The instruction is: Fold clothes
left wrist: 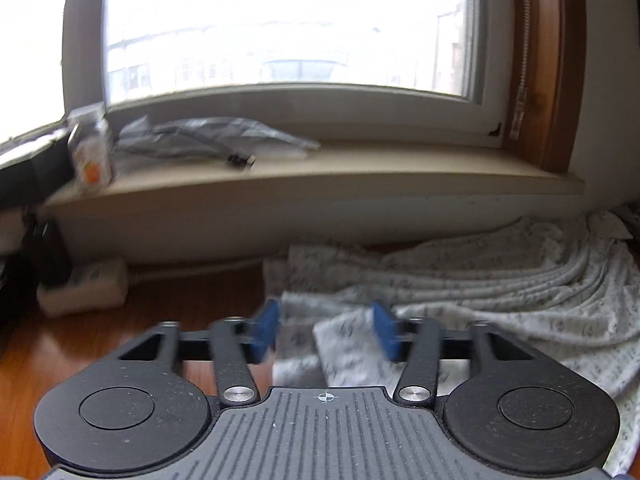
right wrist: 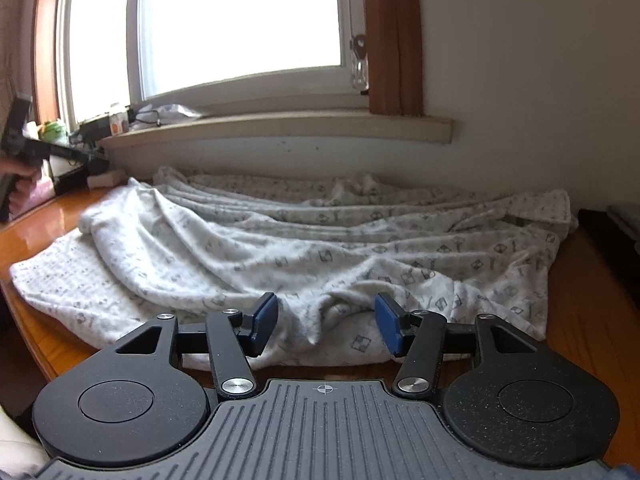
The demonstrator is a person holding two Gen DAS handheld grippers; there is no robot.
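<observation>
garment: we're looking at a white, soft knit cloth with a small grey printed pattern (right wrist: 304, 240), lying rumpled across the glossy brown wooden tabletop (right wrist: 580, 312), its far edge bunched near the wall under the pale windowsill (right wrist: 280, 128).
lay: it's spreading in long ridges running left to right; a flatter single layer is showing at the near-left corner, and a puckered fold is sitting at the near edge.
left gripper: left gripper (left wrist: 326, 330) is hovering at the cloth's left end, blue pads (left wrist: 266, 330) apart, nothing pinched. The picture is blurred, so we can't tell whether the pads are brushing the fabric.
right gripper: right gripper (right wrist: 326, 326) is standing parted over the near hem, straddling the pucker, pads not pressing on it.
handling: we're judging it light, limp and stretchy. It will be draping and sagging between two grasp points, and dragging easily over the polished wood. Not fragile.
where to grip: we're favouring the hem and corners, one per gripper, pinching a single layer if possible. The pucker between the right pads is offering an easy bite, but it may be taking two layers.
risk: we're expecting the wrinkles to be carrying into the fold unless the cloth is pulled taut first.
other: a small white box (left wrist: 82, 286) is sitting on the tabletop left of the cloth, clear of it.
</observation>
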